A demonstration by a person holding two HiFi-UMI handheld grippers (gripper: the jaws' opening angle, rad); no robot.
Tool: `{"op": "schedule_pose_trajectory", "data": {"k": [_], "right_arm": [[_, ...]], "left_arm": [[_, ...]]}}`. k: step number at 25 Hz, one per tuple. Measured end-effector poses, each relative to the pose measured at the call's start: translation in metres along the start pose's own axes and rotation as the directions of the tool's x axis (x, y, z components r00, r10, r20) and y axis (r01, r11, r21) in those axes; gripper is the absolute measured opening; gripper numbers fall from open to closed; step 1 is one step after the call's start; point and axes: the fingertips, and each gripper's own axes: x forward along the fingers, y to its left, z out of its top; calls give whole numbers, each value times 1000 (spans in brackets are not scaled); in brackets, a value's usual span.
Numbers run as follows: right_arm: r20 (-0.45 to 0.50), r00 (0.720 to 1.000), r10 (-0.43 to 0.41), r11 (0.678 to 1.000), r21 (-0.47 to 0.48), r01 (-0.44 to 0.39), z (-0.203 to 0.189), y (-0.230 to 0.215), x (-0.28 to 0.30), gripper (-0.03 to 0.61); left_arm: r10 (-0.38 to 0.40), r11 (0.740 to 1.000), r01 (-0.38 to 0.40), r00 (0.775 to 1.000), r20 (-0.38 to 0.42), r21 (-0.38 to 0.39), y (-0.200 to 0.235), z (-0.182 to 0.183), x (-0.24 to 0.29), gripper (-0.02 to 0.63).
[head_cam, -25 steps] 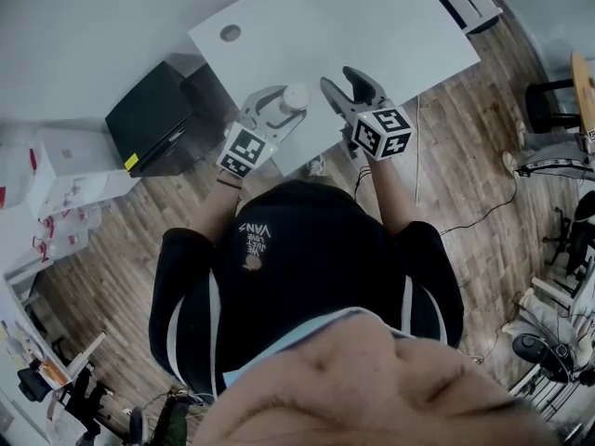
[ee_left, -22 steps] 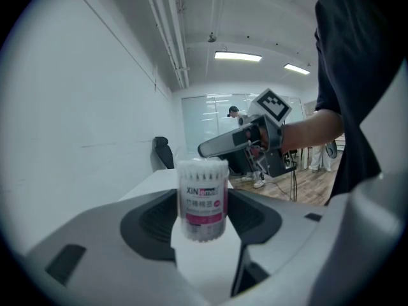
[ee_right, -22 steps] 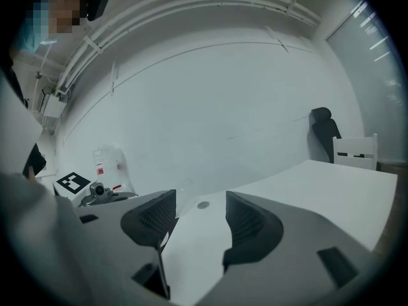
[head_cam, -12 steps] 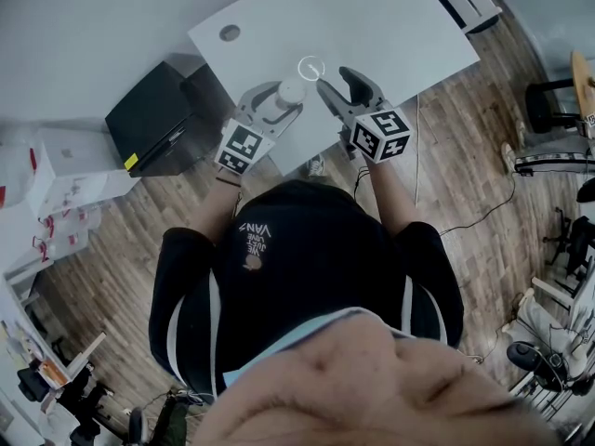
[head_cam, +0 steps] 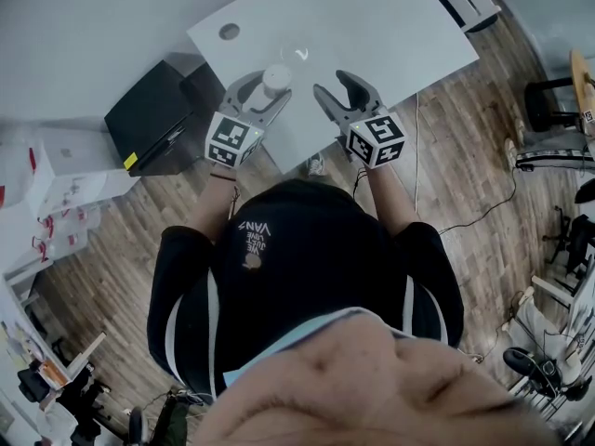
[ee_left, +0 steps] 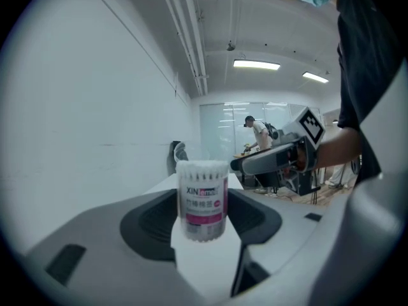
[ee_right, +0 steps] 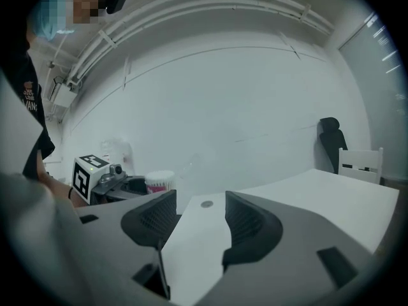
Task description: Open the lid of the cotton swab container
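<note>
The cotton swab container [head_cam: 276,76] is a small clear tub with a pink label. It stands upright between the pads of my left gripper [head_cam: 269,85], which is shut on it. In the left gripper view the container [ee_left: 203,198] has no lid, and the white swab tips show at its top. A small clear lid [head_cam: 299,54] shows over the white table [head_cam: 400,26] just beyond both grippers; whether it rests there I cannot tell. My right gripper [head_cam: 331,84] is to the right of the container, open and empty [ee_right: 199,225]. From it I see the container [ee_right: 159,182] at the left.
A round grommet hole [head_cam: 229,32] sits near the table's far left corner. A black cabinet [head_cam: 153,119] stands left of the table on the wood floor. A black chair [ee_right: 329,139] and a white chair [ee_right: 360,164] stand at the table's far end.
The left gripper has carried the container further from me and a little left. The clear lid appeared near the right gripper's tips, then moved away over the table. The right gripper shifted slightly left.
</note>
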Motion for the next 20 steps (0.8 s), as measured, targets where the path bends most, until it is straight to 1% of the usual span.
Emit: {"op": "schedule_pose_trajectory", "data": {"k": [4, 6, 10, 20], "right_arm": [[-27, 1000, -4, 1000, -25, 3, -8, 3, 2, 237], [-31, 1000, -7, 999, -34, 6, -10, 3, 2, 216], [-34, 999, -12, 999, -39, 10, -14, 3, 3, 196], [-34, 999, -27, 998, -54, 25, -16, 7, 4, 84]], "left_arm": [[19, 1000, -19, 1000, 10, -19, 9, 5, -3, 252], [22, 999, -22, 1000, 16, -27, 11, 6, -2, 252], [20, 999, -20, 1000, 22, -32, 10, 6, -3, 252], [0, 999, 0, 1000, 15, -46, 3, 3, -3, 252]]}}
